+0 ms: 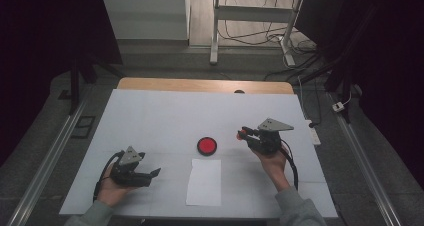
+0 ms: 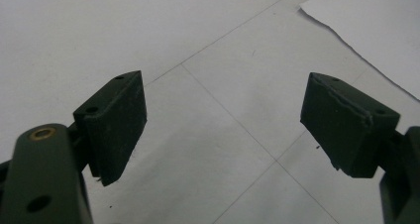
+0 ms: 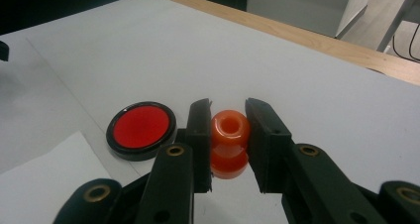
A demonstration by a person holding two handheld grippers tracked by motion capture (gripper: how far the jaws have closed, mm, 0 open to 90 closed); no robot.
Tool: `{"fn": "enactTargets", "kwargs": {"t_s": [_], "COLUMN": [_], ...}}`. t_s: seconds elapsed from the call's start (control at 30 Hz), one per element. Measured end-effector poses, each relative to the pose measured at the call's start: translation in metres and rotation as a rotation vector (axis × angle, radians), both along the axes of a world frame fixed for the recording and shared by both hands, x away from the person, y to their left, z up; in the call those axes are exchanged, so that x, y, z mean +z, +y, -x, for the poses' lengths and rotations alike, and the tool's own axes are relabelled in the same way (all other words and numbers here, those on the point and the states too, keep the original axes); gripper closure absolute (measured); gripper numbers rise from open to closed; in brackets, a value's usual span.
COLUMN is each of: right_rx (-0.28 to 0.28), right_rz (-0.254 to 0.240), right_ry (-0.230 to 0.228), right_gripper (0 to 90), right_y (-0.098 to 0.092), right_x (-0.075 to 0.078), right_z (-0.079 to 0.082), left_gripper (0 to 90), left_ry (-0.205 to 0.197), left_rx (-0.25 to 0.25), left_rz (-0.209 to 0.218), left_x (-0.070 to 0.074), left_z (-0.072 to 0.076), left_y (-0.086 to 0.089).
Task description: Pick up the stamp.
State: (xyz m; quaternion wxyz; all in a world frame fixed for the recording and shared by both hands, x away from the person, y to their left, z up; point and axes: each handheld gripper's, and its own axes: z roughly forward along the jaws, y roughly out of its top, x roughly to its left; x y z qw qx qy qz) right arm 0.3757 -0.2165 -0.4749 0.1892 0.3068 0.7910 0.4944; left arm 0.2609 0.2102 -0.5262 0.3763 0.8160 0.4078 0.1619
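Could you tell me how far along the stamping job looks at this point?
Done: the right hand-held gripper has clamped the orange stamp and holds it above the table. In hand: carrying it near the red ink pad. Left: the white paper appears blank; the left hand-held gripper waits open.

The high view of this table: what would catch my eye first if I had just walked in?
Probably the round red disc with its black rim, lying mid-table just beyond a white sheet of paper. To its right, the right tool is shut on a small orange spool-shaped piece, held above the white table. At the near left, the left tool stands open with nothing between its jaws.
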Motion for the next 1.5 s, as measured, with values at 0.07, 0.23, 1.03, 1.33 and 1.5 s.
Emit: {"fn": "enactTargets", "kwargs": {"t_s": [0.07,0.23,1.03,1.33,1.5], "right_rx": [0.003,0.028,0.092,0.119,0.148], "right_rz": [-0.002,-0.015,-0.095,-0.089,-0.098], "right_ry": [-0.005,-0.027,-0.019,-0.017,0.002], "right_gripper": [71.7,71.6,71.7,71.7,71.7], "right_y": [0.000,0.000,-0.001,0.000,0.003], "right_x": [0.001,0.005,0.017,0.019,0.018], "right_z": [0.001,0.006,0.030,0.041,0.046], "left_gripper": [18.1,18.1,18.2,18.2,18.2], "left_ry": [-0.001,-0.001,-0.002,-0.005,-0.009], "left_rx": [0.001,0.001,0.005,0.002,0.003], "left_rz": [-0.001,-0.001,0.021,0.018,0.021], "left_x": [0.000,0.000,0.001,0.001,0.002], "left_z": [0.000,0.000,0.001,0.001,0.002], "left_y": [0.000,0.001,0.002,0.001,0.003]}}
